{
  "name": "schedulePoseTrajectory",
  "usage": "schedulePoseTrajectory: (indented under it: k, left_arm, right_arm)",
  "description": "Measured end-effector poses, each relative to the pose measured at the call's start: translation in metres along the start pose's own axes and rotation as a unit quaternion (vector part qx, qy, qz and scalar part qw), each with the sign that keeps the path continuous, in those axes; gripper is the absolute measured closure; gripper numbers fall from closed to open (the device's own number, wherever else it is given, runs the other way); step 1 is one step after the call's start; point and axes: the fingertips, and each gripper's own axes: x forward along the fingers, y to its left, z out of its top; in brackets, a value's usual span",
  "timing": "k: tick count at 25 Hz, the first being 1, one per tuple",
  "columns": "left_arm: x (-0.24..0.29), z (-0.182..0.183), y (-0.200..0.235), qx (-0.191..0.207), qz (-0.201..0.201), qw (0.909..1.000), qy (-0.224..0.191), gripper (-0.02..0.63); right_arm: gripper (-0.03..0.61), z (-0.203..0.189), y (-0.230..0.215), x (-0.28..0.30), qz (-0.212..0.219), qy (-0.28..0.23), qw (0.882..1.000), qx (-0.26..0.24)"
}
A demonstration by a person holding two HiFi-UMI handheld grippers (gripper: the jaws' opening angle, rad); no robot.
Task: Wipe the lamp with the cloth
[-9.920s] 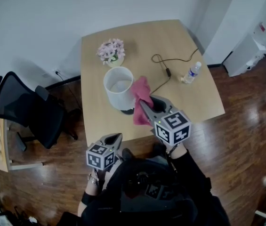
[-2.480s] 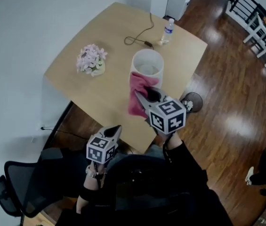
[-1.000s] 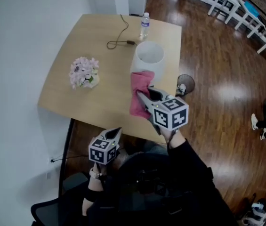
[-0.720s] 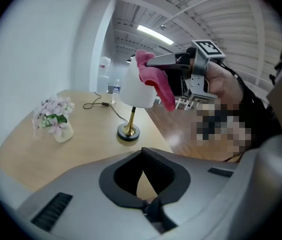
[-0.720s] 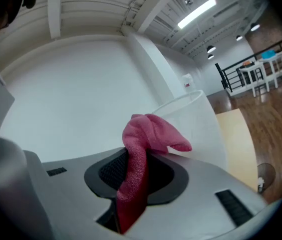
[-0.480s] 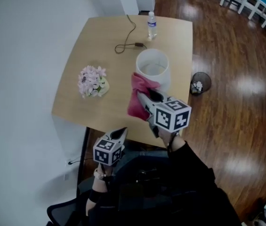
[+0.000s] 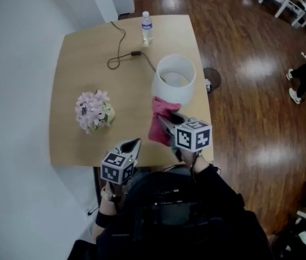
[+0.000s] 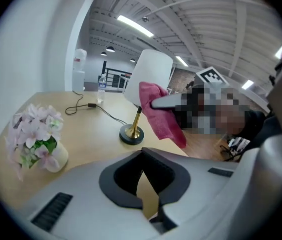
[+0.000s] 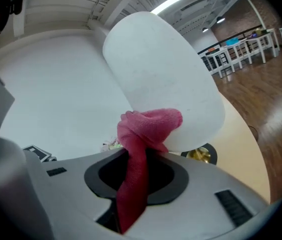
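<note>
We hold a pink cloth (image 7: pixel 155 129) against the shade of the white lamp (image 7: pixel 174 79).
The fingers of our right gripper (image 7: pixel 163 118) pinch the cloth, bunched low on the shade above the worktop (image 7: pixel 82 58); those of our left gripper (image 7: pixel 135 144) seem closed together and empty.

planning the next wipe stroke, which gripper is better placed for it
Right: the right gripper has its jaws clamped on the cloth, bunched at the lamp shade. The left gripper holds nothing, back by the table edge.
</note>
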Motion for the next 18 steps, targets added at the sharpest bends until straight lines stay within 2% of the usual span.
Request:
schedulePoseTrajectory:
  k: [6,12,18]
  left_arm:
    - [-0.002,-0.009,0.028,0.028,-0.060,0.9978,0.009,0.621]
    - [-0.008,-0.010,0.039,0.060,-0.100,0.9929,0.025,0.621]
    - [-0.010,-0.008,0.040,0.079,-0.129,0.9880,0.032,0.621]
  right_arm:
    - [0.480,0.000,-0.004,0.004,-0.066,-0.033,0.997,0.032]
    - [0.480,-0.008,-0.010,0.014,-0.102,-0.045,0.992,0.062]
    - [0.480,-0.031,-0.008,0.026,-0.118,-0.028,0.988,0.095]
